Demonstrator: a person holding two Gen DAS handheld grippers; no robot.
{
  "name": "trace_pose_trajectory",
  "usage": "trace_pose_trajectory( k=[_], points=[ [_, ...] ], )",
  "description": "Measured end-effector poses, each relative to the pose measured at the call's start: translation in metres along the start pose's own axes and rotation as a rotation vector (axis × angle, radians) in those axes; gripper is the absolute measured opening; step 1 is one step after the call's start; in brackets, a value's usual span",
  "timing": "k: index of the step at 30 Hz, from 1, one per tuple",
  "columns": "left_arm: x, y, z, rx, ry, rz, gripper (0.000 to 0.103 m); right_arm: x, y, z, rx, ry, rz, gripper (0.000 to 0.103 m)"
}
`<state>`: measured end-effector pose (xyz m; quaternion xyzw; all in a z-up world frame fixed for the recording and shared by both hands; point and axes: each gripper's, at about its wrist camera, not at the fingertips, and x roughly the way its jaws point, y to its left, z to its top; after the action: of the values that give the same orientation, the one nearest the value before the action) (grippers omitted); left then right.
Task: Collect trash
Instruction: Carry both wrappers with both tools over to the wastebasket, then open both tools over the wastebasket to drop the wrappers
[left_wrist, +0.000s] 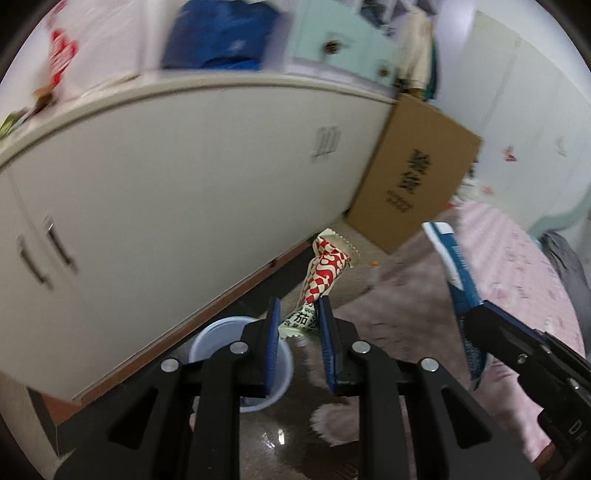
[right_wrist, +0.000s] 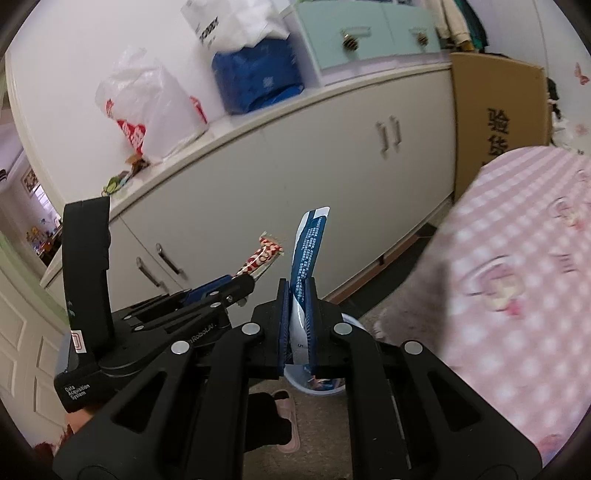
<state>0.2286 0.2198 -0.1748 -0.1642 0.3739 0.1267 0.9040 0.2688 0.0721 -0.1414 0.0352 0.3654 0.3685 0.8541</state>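
My left gripper (left_wrist: 298, 309) is shut on a red-and-cream patterned snack wrapper (left_wrist: 323, 273), which sticks up past its fingertips; the wrapper also shows in the right wrist view (right_wrist: 260, 258). Below the left gripper a pale blue bin (left_wrist: 218, 334) stands on the floor. My right gripper (right_wrist: 296, 291) is shut on a blue-and-white wrapper (right_wrist: 308, 251), held upright above the same bin (right_wrist: 317, 387). The right gripper with its blue wrapper (left_wrist: 456, 269) shows at the right of the left wrist view. The left gripper (right_wrist: 243, 282) sits just left of the right one.
A long cream cabinet (right_wrist: 295, 166) runs behind, with plastic bags (right_wrist: 147, 107) and a blue bag (right_wrist: 258, 77) on top. A cardboard box (left_wrist: 413, 173) leans at its end. A pink checked bed (right_wrist: 517, 277) is at the right. A slipper (right_wrist: 286, 417) lies on the floor.
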Motion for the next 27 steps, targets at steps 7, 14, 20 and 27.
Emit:
trace_pose_trajectory(
  k=[7,14,20,27],
  points=[
    [0.033,0.061,-0.009,-0.095,0.047,0.080,0.020,0.065,0.013,-0.016,0.010,0.045,0.010,0.009],
    [0.063,0.094,-0.014,-0.146,0.088,0.116,0.020,0.123,0.006,-0.026,0.054,0.081,0.016,0.016],
    [0.078,0.100,-0.023,-0.151,0.123,0.111,0.020,0.136,-0.001,-0.037,0.060,0.114,-0.025,0.047],
    [0.085,0.090,-0.029,-0.135,0.144,0.102,0.020,0.131,0.002,-0.048,0.011,0.118,-0.073,0.051]
  ],
)
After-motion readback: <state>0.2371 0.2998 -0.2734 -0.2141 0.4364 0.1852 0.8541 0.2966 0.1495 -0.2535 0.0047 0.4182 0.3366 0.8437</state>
